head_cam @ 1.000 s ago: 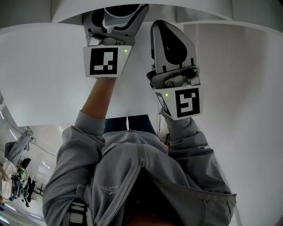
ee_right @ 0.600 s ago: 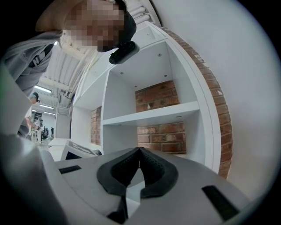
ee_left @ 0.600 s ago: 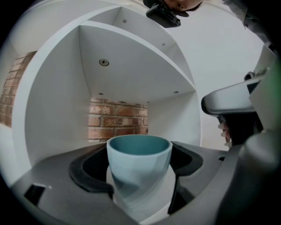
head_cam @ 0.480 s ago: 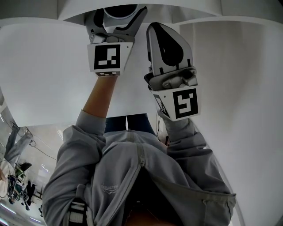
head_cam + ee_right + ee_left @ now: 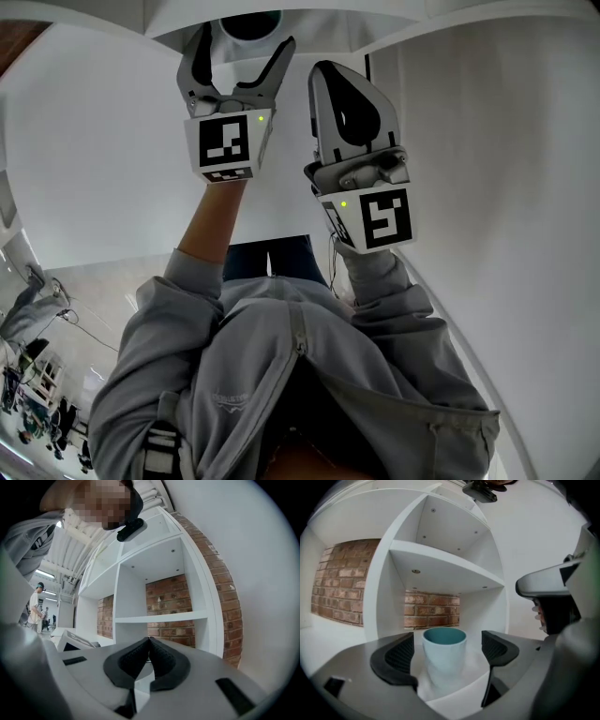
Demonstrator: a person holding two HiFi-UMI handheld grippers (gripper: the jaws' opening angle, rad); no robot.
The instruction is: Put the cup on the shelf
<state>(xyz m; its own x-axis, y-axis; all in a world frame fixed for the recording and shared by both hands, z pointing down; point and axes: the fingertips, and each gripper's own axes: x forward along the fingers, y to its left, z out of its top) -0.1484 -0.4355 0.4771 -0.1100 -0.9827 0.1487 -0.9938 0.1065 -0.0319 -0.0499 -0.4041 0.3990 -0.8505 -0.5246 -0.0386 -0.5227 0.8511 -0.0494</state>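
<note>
A pale blue cup point(image 5: 444, 656) with a teal inside stands upright on a white shelf board point(image 5: 461, 693) of the shelf unit. My left gripper point(image 5: 447, 654) straddles it and its jaws are opening. Both black pads point(image 5: 398, 656) stand off the cup's sides with a gap on each side. In the head view the left gripper point(image 5: 239, 45) reaches up to the shelf, with the cup's rim point(image 5: 249, 22) between its spread fingers. Just to its right, my right gripper point(image 5: 330, 77) is shut with nothing in it. Its pads point(image 5: 136, 656) meet at the tips.
The white shelf unit has more compartments above point(image 5: 440, 566) and open backs that show a red brick wall point(image 5: 431, 609). In the right gripper view the shelf point(image 5: 161, 617) stands against that brick wall point(image 5: 171, 597). A person point(image 5: 33, 604) stands far off at the left.
The left gripper's jaws have spread away from the cup, which stays on the shelf. Both grippers have shifted slightly in the head view.
</note>
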